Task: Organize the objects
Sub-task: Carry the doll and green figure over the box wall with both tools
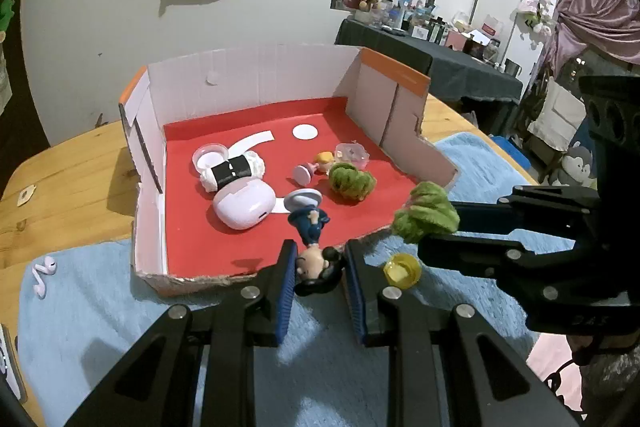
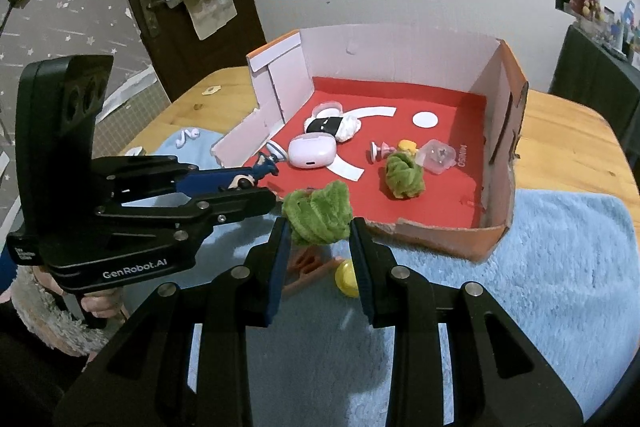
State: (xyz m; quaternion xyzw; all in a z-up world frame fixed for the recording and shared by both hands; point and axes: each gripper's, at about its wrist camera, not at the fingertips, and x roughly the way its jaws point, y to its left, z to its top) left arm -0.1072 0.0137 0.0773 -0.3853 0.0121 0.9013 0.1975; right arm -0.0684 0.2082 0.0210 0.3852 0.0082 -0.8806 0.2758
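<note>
A cardboard box with a red floor stands on the table, its front wall torn low. My left gripper is shut on a blue-suited figurine, held by its black-haired head at the box's front edge. My right gripper is shut on a green fuzzy ball, held just before the box front; it also shows in the left wrist view. In the box lie a second green fuzzy ball, a pink earbud case, a small blonde figurine and a black-and-white plush.
A blue fluffy mat covers the wooden table in front of the box. A yellow cap and an orange piece lie on the mat. White earbuds lie at the mat's left. A cluttered dark table stands behind.
</note>
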